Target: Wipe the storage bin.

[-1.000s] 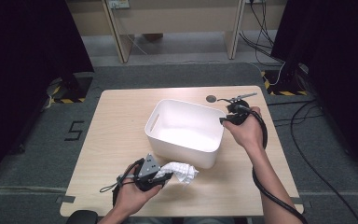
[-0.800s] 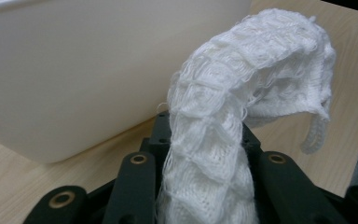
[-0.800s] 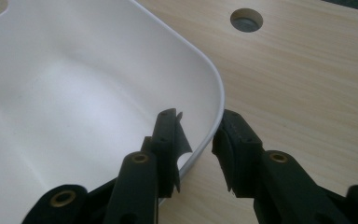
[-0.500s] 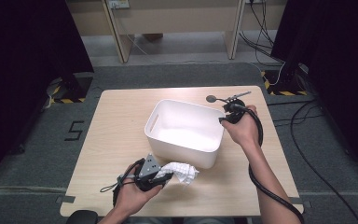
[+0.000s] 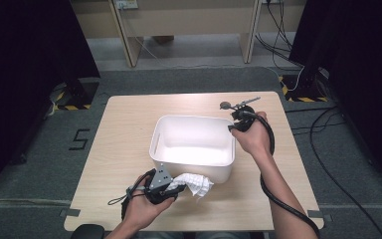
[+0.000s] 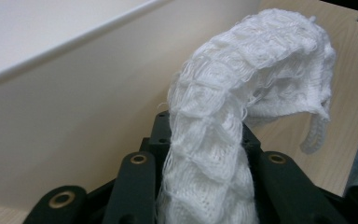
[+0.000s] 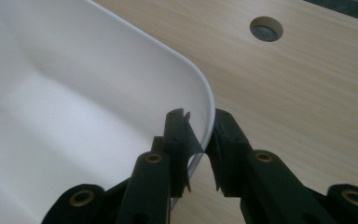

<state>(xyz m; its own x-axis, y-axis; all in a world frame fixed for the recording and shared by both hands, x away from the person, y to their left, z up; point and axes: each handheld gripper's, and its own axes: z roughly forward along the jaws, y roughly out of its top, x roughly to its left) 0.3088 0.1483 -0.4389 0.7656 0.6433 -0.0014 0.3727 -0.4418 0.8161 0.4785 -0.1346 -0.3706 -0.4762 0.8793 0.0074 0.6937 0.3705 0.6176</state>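
gripping cloth (image 6: pixel 223 126) low | left tool (image 5: pixel 171 188) | right tool (image 7: pixel 200 140) closing astride tub rim (image 7: pixel 207 100)

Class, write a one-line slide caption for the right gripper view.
Right gripper straddling the white tub's rim, jaws just closing, on a wooden table.

L gripper (image 5: pixel 171 186) sits low at the near edge, hand wrapped round its body, forearm coming up from below, jaws clamped w/ sth pinched between. R arm stretched fwd, elbow bent, wrist turned inward; R gripper (image 5: pixel 235 123) tipped down, jaws just been closing, one either side of a thin wall.
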